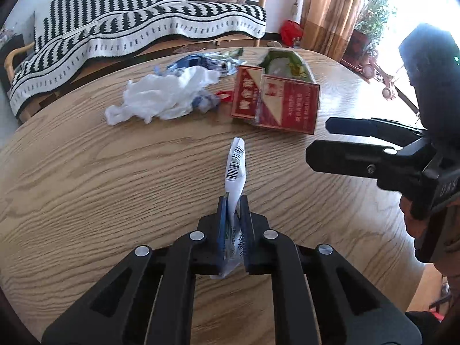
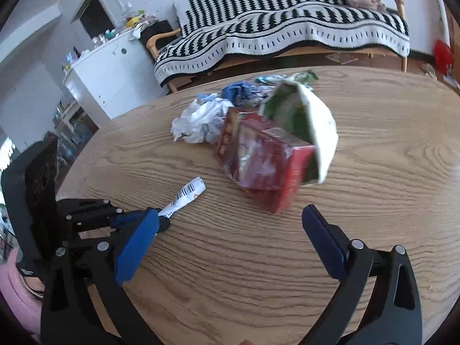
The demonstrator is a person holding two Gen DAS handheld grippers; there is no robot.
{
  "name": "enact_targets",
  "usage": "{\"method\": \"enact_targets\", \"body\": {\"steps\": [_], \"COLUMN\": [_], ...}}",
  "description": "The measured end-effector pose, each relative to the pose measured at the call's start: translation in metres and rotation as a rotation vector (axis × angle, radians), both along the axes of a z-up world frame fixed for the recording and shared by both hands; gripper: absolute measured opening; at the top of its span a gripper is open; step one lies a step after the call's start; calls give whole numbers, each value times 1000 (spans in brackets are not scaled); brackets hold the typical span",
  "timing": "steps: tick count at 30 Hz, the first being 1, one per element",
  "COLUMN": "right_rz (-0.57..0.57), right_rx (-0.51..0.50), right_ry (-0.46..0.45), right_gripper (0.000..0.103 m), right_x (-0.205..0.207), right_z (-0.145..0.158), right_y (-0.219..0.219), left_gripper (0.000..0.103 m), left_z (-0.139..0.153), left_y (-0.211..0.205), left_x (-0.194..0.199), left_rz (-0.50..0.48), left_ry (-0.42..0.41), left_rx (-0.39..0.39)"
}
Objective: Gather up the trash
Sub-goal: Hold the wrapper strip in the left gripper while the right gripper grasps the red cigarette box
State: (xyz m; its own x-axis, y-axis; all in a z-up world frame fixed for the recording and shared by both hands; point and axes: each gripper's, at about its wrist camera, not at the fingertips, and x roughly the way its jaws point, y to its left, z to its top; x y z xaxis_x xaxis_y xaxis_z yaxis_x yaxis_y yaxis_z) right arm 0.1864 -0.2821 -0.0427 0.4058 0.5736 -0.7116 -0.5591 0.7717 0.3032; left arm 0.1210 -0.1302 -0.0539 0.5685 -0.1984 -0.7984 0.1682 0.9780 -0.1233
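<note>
Left hand-held gripper (image 1: 233, 201) is clamped on a crumpled white plastic wrapper with a printed barcode (image 1: 235, 166); the wrapper sticks out forward past the fingertips, long axis in line with the fingers, above the middle of the round wood-grain counter (image 1: 100, 172)

Right hand-held gripper (image 2: 230, 215) is spread wide and holds nothing

Remaining trash lies toward the far edge of the counter: a red cardboard box with a clear window (image 2: 267, 166), a green-and-white paper carton (image 2: 310, 126) leaning against it, crumpled white tissue (image 1: 161, 97) and blue-and-white wrappers (image 1: 201, 61) behind

Key relation: the red box sits straight ahead of the right gripper, just beyond its fingertips, one corner toward it; the right is nearer and free. Likely next pick, judging from layout
</note>
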Motion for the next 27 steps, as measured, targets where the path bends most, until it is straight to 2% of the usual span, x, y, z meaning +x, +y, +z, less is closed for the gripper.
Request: {"method": "enact_targets", "body": {"steps": [3, 8, 12, 17, 20, 22, 23, 27], "right_rz": [-52, -68, -110, -58, -17, -2, -2, 4], "right_rx": [-22, 85, 114, 126, 135, 112, 101, 95], "right_ry": [-5, 16, 20, 41, 50, 54, 52, 44], "right_gripper": [96, 96, 96, 96, 79, 43, 35, 25], "right_x": [8, 22, 35, 52, 50, 46, 44, 38], "right_z": [-2, 0, 2, 4, 4, 2, 1, -1], "right_y": [7, 3, -4, -2, 2, 9, 10, 15], "left_gripper": [9, 9, 9, 9, 9, 9, 9, 9], "left_z": [0, 0, 0, 0, 0, 1, 1, 1], "left_y": [14, 36, 55, 68, 71, 72, 71, 69], "left_x": [2, 7, 10, 9, 11, 11, 12, 11], "left_rz": [30, 80, 123, 139, 159, 173, 177, 177], "left_ry": [4, 8, 15, 18, 19, 21, 21, 22], "left_rx": [-10, -18, -42, -43, -40, -49, -47, -43]}}
